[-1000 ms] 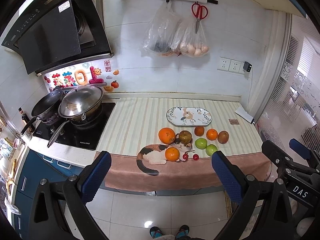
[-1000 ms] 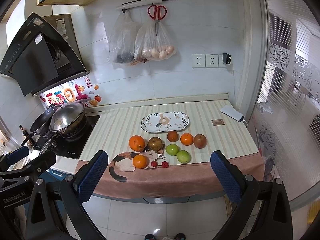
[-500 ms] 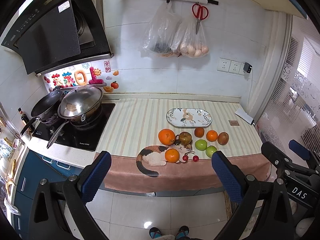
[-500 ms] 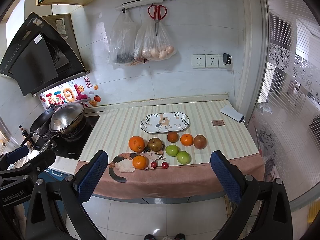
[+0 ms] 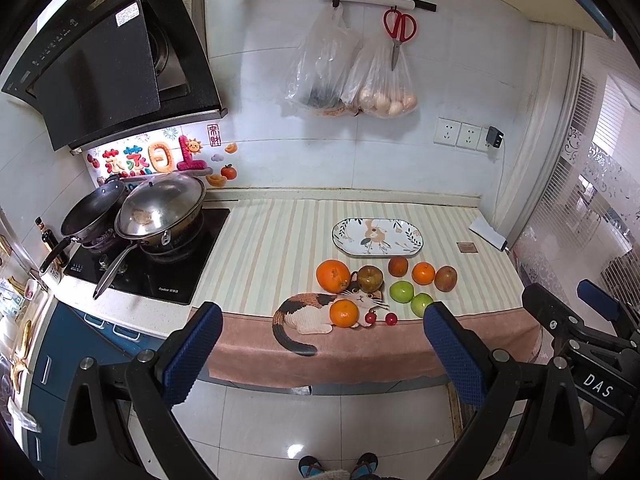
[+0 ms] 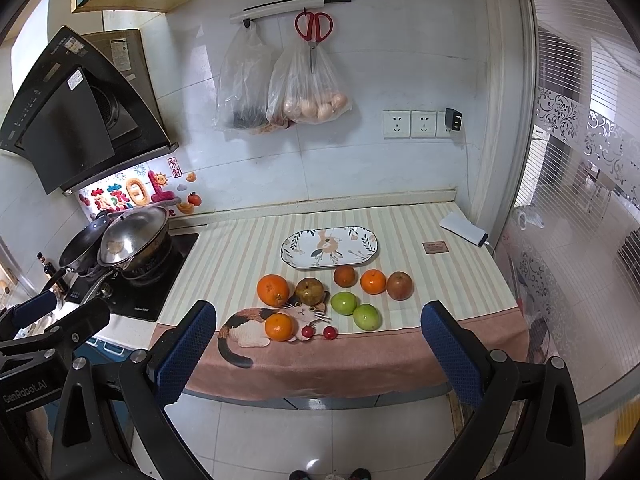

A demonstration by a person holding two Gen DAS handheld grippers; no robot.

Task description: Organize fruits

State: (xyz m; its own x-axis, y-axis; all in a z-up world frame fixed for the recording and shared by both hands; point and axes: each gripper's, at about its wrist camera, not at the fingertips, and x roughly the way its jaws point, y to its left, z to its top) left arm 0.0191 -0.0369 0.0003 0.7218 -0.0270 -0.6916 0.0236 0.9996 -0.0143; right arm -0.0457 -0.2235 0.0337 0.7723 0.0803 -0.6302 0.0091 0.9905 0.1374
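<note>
Several fruits lie on the striped counter mat: a large orange (image 5: 333, 275) (image 6: 273, 289), a small orange (image 5: 344, 313) (image 6: 279, 326), a brown pear (image 5: 370, 278) (image 6: 309, 291), two green apples (image 5: 401, 291) (image 6: 343, 303), smaller oranges, a red apple (image 5: 445, 278) (image 6: 399, 286) and two cherries (image 6: 318, 332). An empty oval patterned plate (image 5: 412, 246) (image 6: 364, 254) sits behind them. My left gripper (image 5: 320, 348) and right gripper (image 6: 318, 346) are both open and empty, held back over the floor in front of the counter.
A stove with two pans (image 5: 156, 210) stands at the left under a range hood (image 5: 100, 64). Bags (image 5: 352, 76) and scissors hang on the wall. A white box (image 6: 464, 229) lies at the counter's right end beside a glass partition.
Both views shift only slightly; the grippers stay open and back from the counter. The fruits have not moved.
</note>
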